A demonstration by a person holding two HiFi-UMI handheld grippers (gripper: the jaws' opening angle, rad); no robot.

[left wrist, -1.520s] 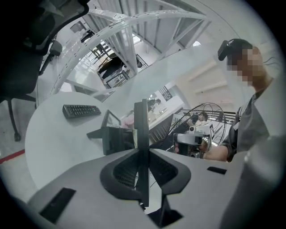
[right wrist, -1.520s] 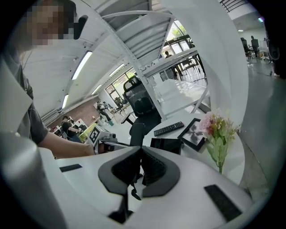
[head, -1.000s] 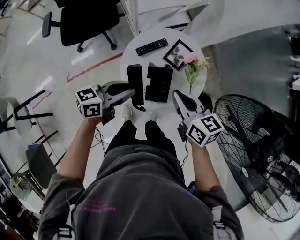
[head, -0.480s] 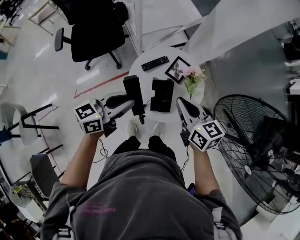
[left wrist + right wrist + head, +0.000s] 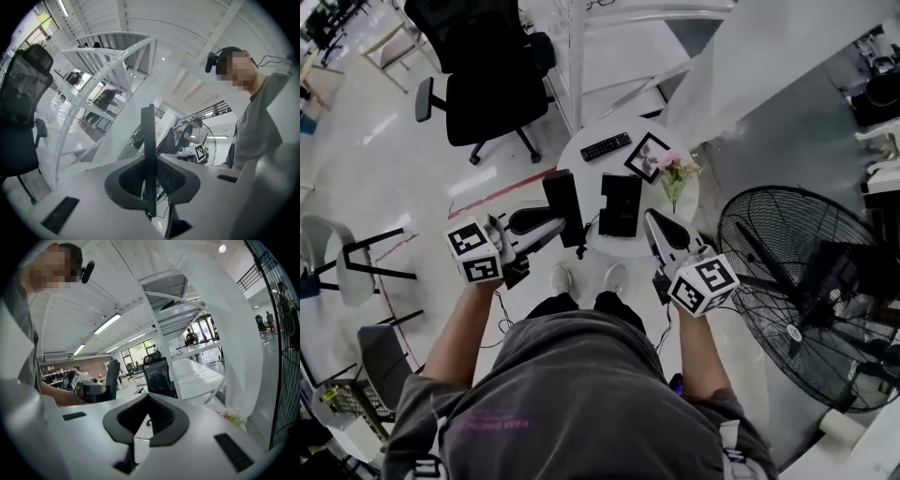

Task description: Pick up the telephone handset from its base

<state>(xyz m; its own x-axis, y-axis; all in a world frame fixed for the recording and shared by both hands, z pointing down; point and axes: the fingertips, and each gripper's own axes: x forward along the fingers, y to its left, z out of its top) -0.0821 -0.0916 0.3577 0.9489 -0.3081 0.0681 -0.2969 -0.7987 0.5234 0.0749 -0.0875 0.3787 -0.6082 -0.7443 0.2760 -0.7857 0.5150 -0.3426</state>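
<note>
The black telephone handset [image 5: 564, 208] hangs upright in the air, left of its black base [image 5: 621, 204], which stands on the round white table [image 5: 581, 164]. My left gripper [image 5: 558, 223] is shut on the handset. In the left gripper view the handset [image 5: 149, 154] shows edge-on as a thin dark slab pinched between the two pads. My right gripper [image 5: 652, 217] hovers on the right of the base, shut with nothing in it; in the right gripper view its tips [image 5: 147, 397] meet. That view also catches the handset [image 5: 113, 378] off to the left.
On the table lie a remote control [image 5: 606, 146], a framed picture [image 5: 648, 156] and pink flowers [image 5: 678, 171]. A large floor fan [image 5: 797, 291] stands to the right, a black office chair [image 5: 487, 84] behind the table, and a stool [image 5: 347, 248] to the left.
Both grippers have risen. The handset went up with the left gripper, away from the table and the base. The table now looks smaller and further below.
</note>
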